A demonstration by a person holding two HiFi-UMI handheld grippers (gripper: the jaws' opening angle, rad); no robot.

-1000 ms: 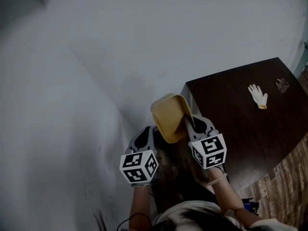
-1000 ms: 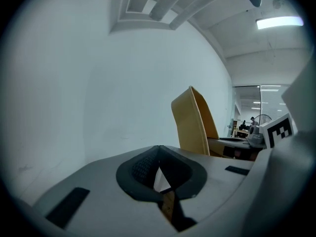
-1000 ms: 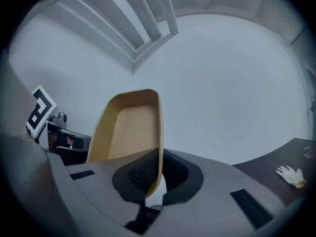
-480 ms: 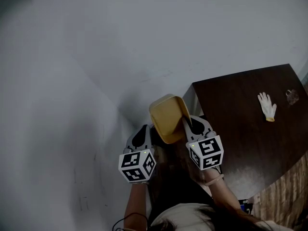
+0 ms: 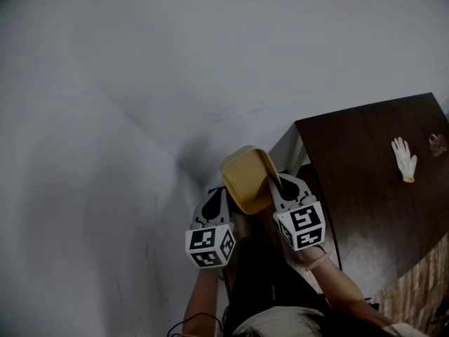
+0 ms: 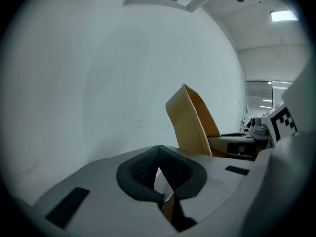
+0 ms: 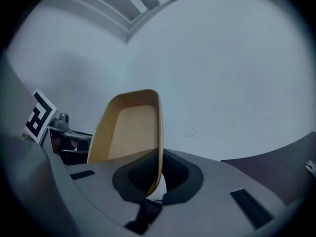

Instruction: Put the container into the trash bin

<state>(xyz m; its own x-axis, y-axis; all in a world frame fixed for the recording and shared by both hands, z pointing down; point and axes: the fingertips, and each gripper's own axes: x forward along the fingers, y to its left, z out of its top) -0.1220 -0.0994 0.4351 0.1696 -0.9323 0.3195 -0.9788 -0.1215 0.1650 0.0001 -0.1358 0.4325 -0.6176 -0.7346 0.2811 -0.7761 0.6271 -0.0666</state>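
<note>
Grey wall (image 5: pixel 210 62) all around, dark desk (image 5: pixel 372 167) at right. Yellow container (image 5: pixel 245 181) up in the air, pinched by its rim in the right hand-held gripper (image 5: pixel 276 182) for carrying. Left hand-held gripper (image 5: pixel 214 196) closed, empty, just beside. No trash bin in sight.

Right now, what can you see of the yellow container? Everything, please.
The container is a shallow tan-yellow tray with rounded corners and a raised rim, matte, perhaps moulded pulp or plastic. It looks empty. It is held on edge in the air, hollow side toward the right gripper, whose jaws are shut on its rim. The left gripper is beside it, jaws together, not gripping it. Behind it is a pale wall.
</note>
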